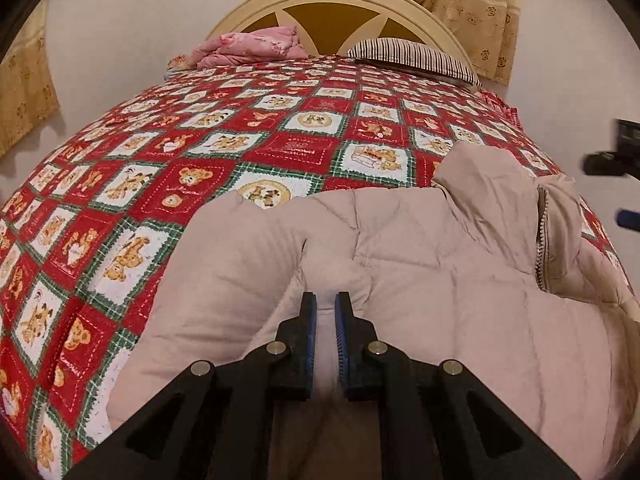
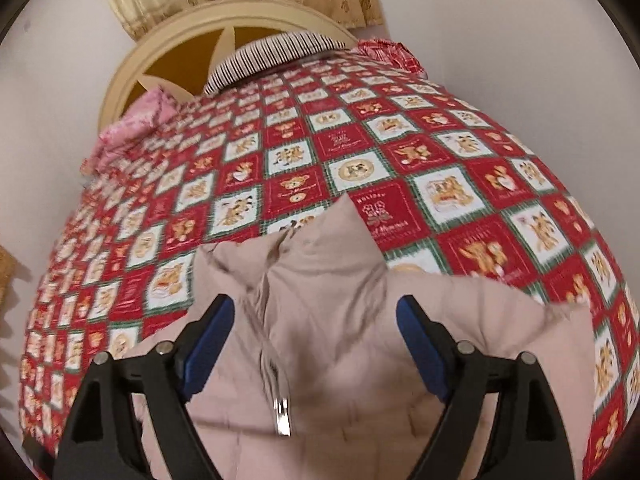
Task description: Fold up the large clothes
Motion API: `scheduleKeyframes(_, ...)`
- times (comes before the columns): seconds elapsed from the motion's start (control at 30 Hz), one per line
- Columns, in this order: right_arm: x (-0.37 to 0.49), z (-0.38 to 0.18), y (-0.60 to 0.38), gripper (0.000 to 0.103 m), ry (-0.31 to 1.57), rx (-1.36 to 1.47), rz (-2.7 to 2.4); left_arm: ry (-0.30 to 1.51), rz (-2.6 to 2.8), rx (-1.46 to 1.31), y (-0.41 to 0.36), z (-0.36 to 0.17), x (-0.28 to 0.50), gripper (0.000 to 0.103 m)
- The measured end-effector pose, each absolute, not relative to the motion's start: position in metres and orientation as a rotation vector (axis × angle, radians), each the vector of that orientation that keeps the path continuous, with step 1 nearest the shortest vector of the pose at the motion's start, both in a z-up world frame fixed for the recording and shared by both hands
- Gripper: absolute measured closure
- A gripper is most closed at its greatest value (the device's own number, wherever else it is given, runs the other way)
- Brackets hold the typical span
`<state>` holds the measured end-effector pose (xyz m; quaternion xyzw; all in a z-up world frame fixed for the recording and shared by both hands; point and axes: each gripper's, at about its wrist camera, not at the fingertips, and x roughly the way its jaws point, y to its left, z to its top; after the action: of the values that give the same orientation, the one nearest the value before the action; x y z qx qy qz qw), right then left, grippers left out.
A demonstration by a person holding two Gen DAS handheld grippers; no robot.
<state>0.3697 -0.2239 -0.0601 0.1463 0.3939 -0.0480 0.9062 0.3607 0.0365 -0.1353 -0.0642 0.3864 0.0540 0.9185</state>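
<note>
The beige quilted puffer jacket [image 1: 420, 264] lies on the near part of the bed, on top of the red teddy-bear patchwork bedspread [image 1: 224, 152]. From my left wrist camera, its long side runs across the bed from left to right, with the open zipper [image 1: 541, 236] and collar end toward the right. On the bedspread I can read "HOLIDAY" on one red square in my right view; the smaller script under it is too blurred to read. Farther back stands the cream arched headboard [image 1: 256, 4], with a striped pillow [image 1: 416, 58] and a crumpled pink floral cloth [image 1: 252, 46] before it. My left gripper [image 1: 325, 306] is pinched shut on a fold of the jacket. My right gripper [image 2: 316, 312] hangs spread wide over the jacket's zipper pull [image 2: 282, 416], holding nothing.
</note>
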Motion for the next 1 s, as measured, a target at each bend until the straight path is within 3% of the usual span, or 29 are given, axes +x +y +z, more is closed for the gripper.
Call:
scheduleKeyframes(0.1, 0.393, -0.064, -0.217, 0.009, 0.842, 0.227, -0.152, 0.797, 0.102, -0.148, 0.037, -0.137, 0.362, 0.093)
scheduleKeyframes(0.3, 0.428, -0.081, -0.218, 0.008, 0.924, 0.194, -0.237, 0.792, 0.036, -0.228, 0.045, -0.137, 0.36, 0.084)
scheduleKeyframes(0.37, 0.435, -0.087, -0.219, 0.008, 0.943, 0.174, -0.266, 0.776, -0.032, -0.256, 0.047, -0.132, 0.357, 0.068)
scheduleKeyframes(0.43, 0.437, -0.09, -0.217, 0.008, 0.946, 0.16, -0.281, 0.747, -0.089, -0.279, 0.047, -0.122, 0.351, 0.038)
scheduleKeyframes(0.5, 0.439, -0.094, -0.218, 0.008, 0.963, 0.153, -0.283, 0.709, -0.127, -0.295, 0.048, -0.112, 0.346, 0.019)
scheduleKeyframes(0.63, 0.44, -0.095, -0.218, 0.008, 0.989, 0.103, -0.311, 0.66, -0.125, -0.306, 0.052, -0.098, 0.338, 0.016)
scheduleKeyframes(0.7, 0.437, -0.094, -0.221, 0.014, 1.003, 0.094, -0.3, 0.653, -0.125, -0.327, 0.057, -0.096, 0.337, 0.016)
scheduleKeyframes(0.73, 0.434, -0.094, -0.222, 0.031, 1.011, 0.082, -0.302, 0.647, -0.121, -0.343, 0.061, -0.094, 0.336, 0.016)
scheduleKeyframes(0.77, 0.43, -0.093, -0.224, 0.055, 1.022, 0.066, -0.305, 0.64, -0.111, -0.351, 0.063, -0.093, 0.335, 0.016)
scheduleKeyframes(0.83, 0.42, -0.093, -0.231, 0.074, 1.034, 0.061, -0.298, 0.626, -0.093, -0.358, 0.069, -0.091, 0.334, 0.016)
scheduleKeyframes(1.0, 0.382, -0.092, -0.259, 0.085, 1.01, 0.131, -0.289, 0.619, -0.113, -0.347, 0.067, -0.09, 0.333, 0.016)
